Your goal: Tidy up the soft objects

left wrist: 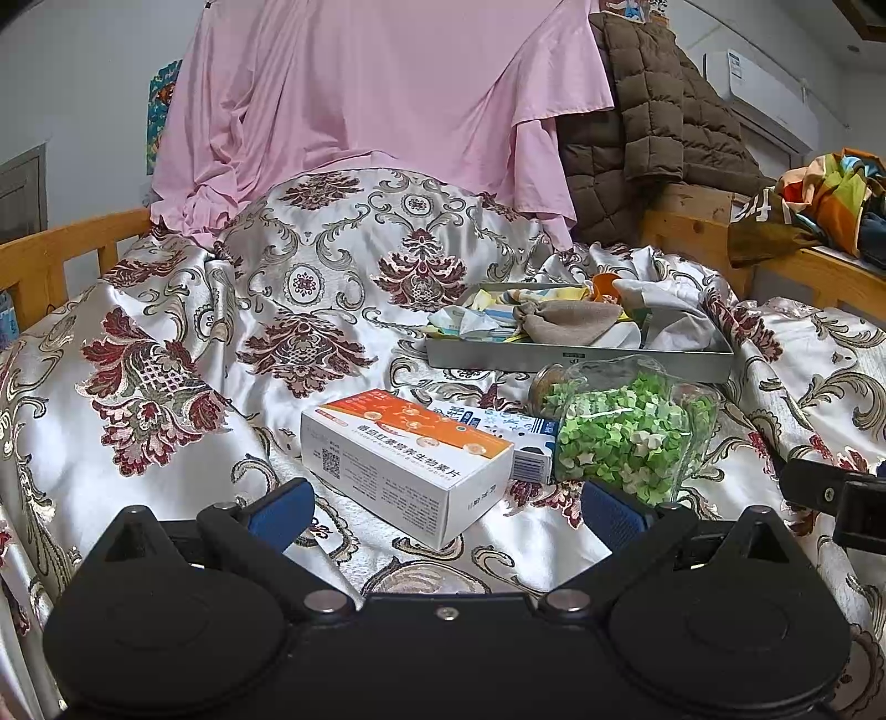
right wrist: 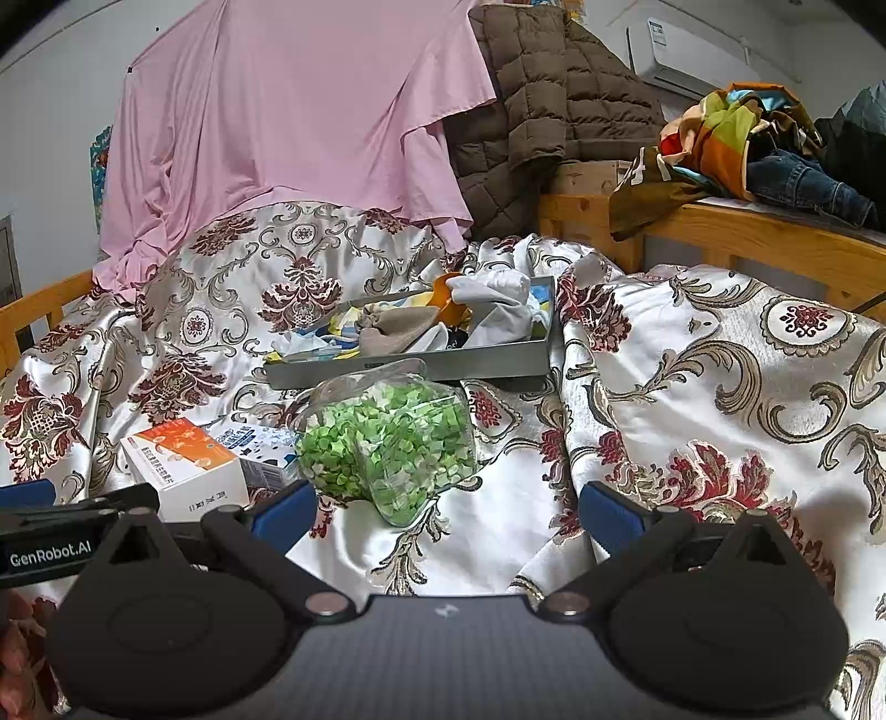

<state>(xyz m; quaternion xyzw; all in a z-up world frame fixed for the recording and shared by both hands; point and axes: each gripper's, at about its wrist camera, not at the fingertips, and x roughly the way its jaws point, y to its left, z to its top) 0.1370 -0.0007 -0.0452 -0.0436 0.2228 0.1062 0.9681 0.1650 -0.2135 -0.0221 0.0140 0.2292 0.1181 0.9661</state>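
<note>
Soft clear bag of green paper stars is lying just ahead-left of the wide-open, empty right claw; left claw, also gaping, is sitting farther off.

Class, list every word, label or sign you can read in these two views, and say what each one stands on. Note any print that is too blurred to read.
"GenRobot.AI": white letters on the left gripper body, in the right wrist view.
Orange-and-white box: Chinese print and a QR code, too blurred to quote.
Blue-and-white box: print and barcode, unreadable.
Tray front: small label, unreadable.
Air conditioner: sticker, unreadable.
</note>
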